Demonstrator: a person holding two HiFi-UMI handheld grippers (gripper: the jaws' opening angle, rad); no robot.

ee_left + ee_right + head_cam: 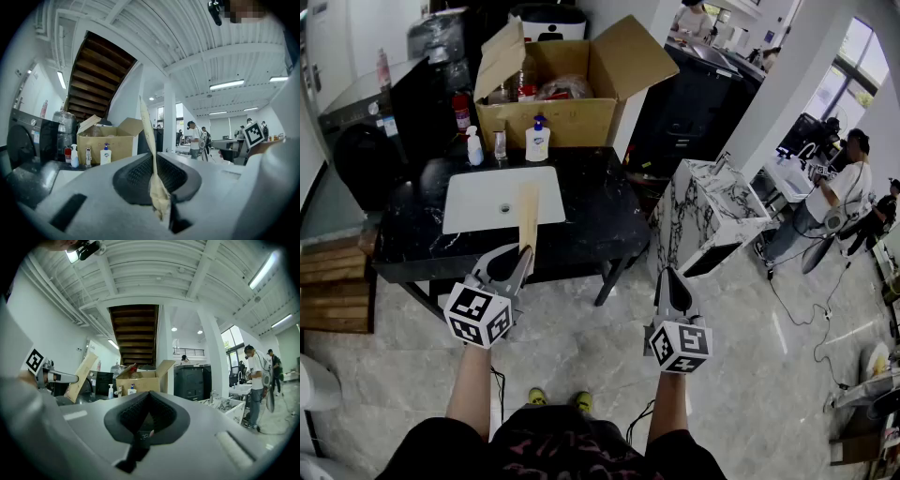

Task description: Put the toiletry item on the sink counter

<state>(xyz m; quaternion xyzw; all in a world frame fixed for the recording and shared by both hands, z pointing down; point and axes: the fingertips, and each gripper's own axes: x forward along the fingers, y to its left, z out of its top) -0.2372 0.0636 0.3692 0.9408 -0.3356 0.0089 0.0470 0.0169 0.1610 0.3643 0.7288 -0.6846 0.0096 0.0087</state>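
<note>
Currently in hand: one long, flat, tan paper packet, taken to be the toiletry item, pinched by its lower end in the left tongs. The pads are closed flat against both of its faces, and the left gripper view shows the crumpled bottom end seated deep between them. The packet rises from the level tongs and leans a little. It is in the air by the front edge of the bench and touches nothing else. The right tongs are closed with nothing between the jaws and are held level, apart from the packet. The bench is black, with a white sink set into its left half and bare top to the right of the sink and along the front. A spray bottle and a pump bottle stand behind the sink, with an open cardboard box at the back. Handling advice, offered as judgement: carry the packet forward to the bare black patch right of the sink, keeping it out of the basin and away from the bottles. Roll the wrist so that a broad face meets the top, since so thin a packet would probably topple if stood on end. Lower it until the free end rests, then part the jaws. Draw straight back, watching that the creased paper does not cling to a pad and get dragged off the edge.
</note>
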